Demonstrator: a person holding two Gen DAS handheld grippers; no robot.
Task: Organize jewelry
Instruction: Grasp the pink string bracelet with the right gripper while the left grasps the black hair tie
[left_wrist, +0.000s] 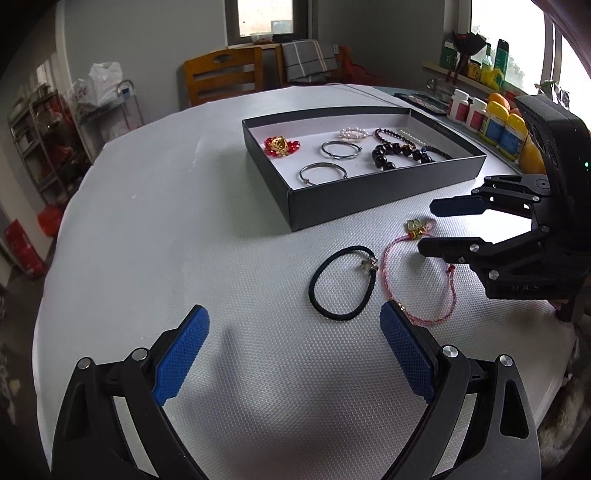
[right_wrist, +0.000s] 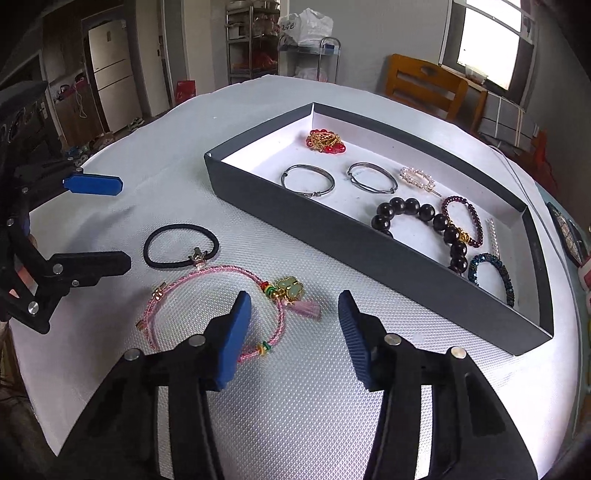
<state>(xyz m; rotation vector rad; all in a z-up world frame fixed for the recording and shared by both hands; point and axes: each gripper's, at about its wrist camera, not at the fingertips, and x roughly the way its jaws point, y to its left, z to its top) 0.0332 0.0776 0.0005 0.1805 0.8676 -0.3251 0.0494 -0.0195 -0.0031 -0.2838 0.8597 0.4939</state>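
Two pieces lie outside the dark tray (right_wrist: 332, 229) on the white mat (left_wrist: 184, 229): a black hair tie (right_wrist: 180, 246) and, just beside it, a pink cord bracelet (right_wrist: 218, 310); the right gripper (right_wrist: 293, 325) hovers wide open above the bracelet's charm end; the left gripper (left_wrist: 293, 350) gapes empty nearby; the cord looks light and limp, likely best pinched near its green charm (right_wrist: 290, 290).
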